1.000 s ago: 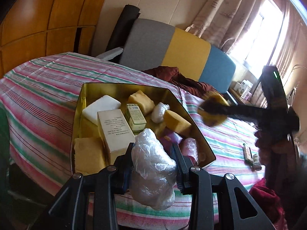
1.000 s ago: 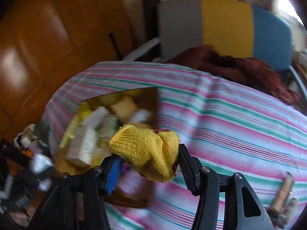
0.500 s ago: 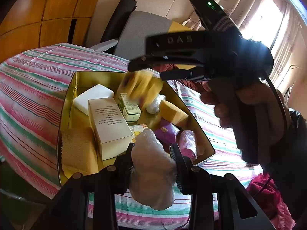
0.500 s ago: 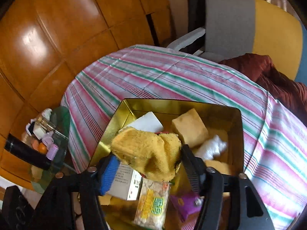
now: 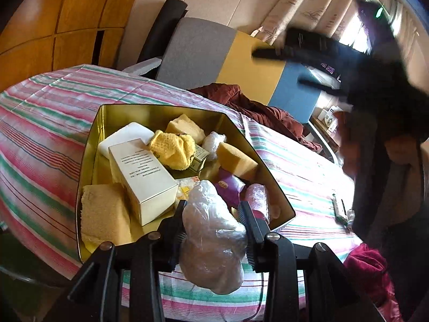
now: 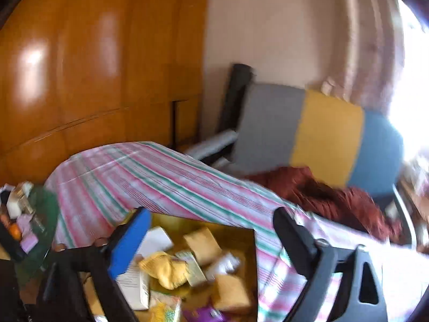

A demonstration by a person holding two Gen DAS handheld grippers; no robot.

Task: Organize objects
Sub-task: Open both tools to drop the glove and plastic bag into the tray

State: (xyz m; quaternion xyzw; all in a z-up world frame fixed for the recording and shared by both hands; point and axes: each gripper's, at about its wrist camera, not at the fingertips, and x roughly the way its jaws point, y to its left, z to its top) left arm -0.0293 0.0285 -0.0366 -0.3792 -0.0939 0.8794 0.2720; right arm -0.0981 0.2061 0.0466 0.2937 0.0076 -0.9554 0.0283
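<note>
Since the earlier left-wrist frame, the yellow cloth had dropped into the gold tin, while the left gripper pinched the plastic-wrapped bundle at the tin's near rim. From the right wrist, the right gripper had just been opening and stood wide and empty above the tin; the bundle should next go over a bare spot inside before release.

A striped cover in pink, green and white spreads across the bed. Behind it stands a chair with grey, yellow and blue panels, a dark red cloth heaped at its foot. Wooden panels fill the left wall; curtains hang by the bright window.
</note>
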